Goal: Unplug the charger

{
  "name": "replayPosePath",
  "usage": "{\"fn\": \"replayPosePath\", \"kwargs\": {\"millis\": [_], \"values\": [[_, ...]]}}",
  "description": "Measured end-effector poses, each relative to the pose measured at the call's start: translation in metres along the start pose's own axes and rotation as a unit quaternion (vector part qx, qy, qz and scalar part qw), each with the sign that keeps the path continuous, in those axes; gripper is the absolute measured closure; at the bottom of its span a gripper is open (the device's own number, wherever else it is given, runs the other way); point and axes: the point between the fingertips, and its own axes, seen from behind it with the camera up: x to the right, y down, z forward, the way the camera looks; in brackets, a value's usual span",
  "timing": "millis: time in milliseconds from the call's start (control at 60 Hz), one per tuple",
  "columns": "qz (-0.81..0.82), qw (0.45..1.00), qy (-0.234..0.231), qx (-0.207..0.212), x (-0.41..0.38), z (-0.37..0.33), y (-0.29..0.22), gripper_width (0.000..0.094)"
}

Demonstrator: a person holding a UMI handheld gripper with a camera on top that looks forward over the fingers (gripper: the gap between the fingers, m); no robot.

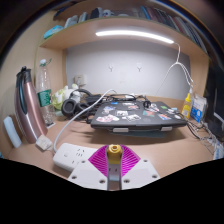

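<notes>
One gripper (115, 165) positioned at a white power strip (72, 154) on a wooden desk (175, 145).

Two pink pads are seen drawn narrowly together, with a small yellow-orange charger part (115, 151) between them; whether it is pressed cannot be told. The strip lies just left of the fingers, a white cable (75, 120) running from it. A plastic water bottle (44, 92) stands at the left; its contents cannot be told. A yellow bottle (187, 103) stands at the right. A sticker-covered laptop (137, 113) lies beyond, under a lit shelf (105, 32).

Camera rides low, facing forward across the desk (150, 140) toward the wall (120, 70).
</notes>
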Motion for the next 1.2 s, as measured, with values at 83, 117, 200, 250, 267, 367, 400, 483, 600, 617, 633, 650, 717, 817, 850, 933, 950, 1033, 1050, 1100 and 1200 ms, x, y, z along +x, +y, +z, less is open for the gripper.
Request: {"fn": "replayPosePath", "kwargs": {"millis": [83, 117, 200, 250, 267, 367, 400, 483, 600, 617, 633, 650, 717, 817, 850, 933, 950, 1033, 1050, 1100, 1200], "values": [[0.018, 0.999, -0.004, 0.036, 0.002, -0.015, -0.026, 0.0773], [0.008, 0.997, 0.011, 0.079, 0.009, -0.029, -0.054, 0.0776], [-0.04, 0.988, 0.038, 0.147, 0.018, -0.064, -0.113, 0.0777], [-0.029, 0.985, 0.027, 0.166, 0.019, -0.082, -0.136, 0.0777], [-0.029, 0.985, 0.027, 0.168, 0.02, -0.087, -0.141, 0.0776], [-0.037, 0.983, 0.04, 0.173, 0.036, -0.103, -0.147, 0.0776], [-0.033, 0.985, 0.04, 0.163, 0.043, -0.105, -0.142, 0.0775], [-0.02, 0.993, 0.036, 0.114, 0.056, -0.096, -0.107, 0.0776], [-0.022, 0.999, 0.035, 0.02, 0.07, -0.073, -0.035, 0.0775], [-0.021, 0.999, 0.032, 0.007, 0.071, -0.072, -0.026, 0.0775], [-0.02, 0.999, 0.029, -0.002, 0.071, -0.069, -0.018, 0.0773], [-0.019, 0.999, 0.026, -0.011, 0.071, -0.068, -0.012, 0.0771], [-0.024, 0.998, 0.021, -0.046, 0.074, -0.061, 0.011, 0.0745], [-0.014, 0.996, 0.013, -0.084, 0.077, -0.052, 0.033, 0.0734], [-0.012, 0.996, 0.01, -0.09, 0.076, -0.049, 0.036, 0.0734], [-0.008, 0.994, 0.013, -0.104, 0.08, -0.04, 0.043, 0.0717], [-0.009, 0.994, 0.014, -0.107, 0.081, -0.038, 0.044, 0.0717], [-0.009, 0.993, 0.017, -0.115, 0.082, -0.031, 0.046, 0.0693], [-0.008, 0.993, 0.018, -0.115, 0.083, -0.029, 0.046, 0.0691], [-0.006, 0.993, 0.019, -0.114, 0.084, -0.025, 0.045, 0.0664], [-0.011, 0.993, 0.014, -0.116, 0.082, -0.02, 0.045, 0.0639]]}}
